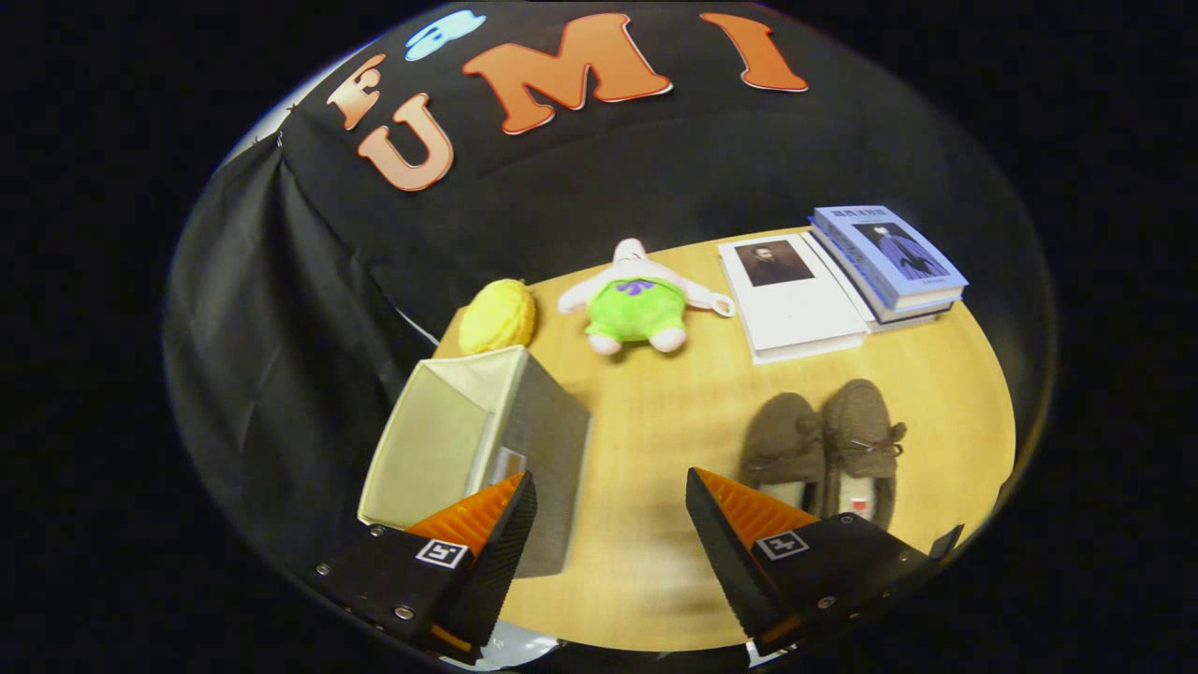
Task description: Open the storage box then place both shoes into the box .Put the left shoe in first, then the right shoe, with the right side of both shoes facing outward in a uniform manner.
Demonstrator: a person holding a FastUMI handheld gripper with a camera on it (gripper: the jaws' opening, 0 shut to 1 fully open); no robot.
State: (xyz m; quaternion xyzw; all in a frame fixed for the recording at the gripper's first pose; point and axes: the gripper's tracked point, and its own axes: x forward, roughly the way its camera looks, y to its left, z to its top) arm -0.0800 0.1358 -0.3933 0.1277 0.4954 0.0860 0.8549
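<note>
Claw point(608, 524) hangs wide open and empty over the worktop point(655, 412), storage box point(477, 440) near its left finger, brown shoes point(828, 449) side by side just beyond the right finger, toes pointing far.

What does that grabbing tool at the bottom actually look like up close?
The gripper has two wedge-shaped fingers with ribbed inner faces, tapering to points and standing apart with nothing between them. Each sits on a blocky mount bearing a small square black-and-white marker and a few round screws. No cables visible.
</note>
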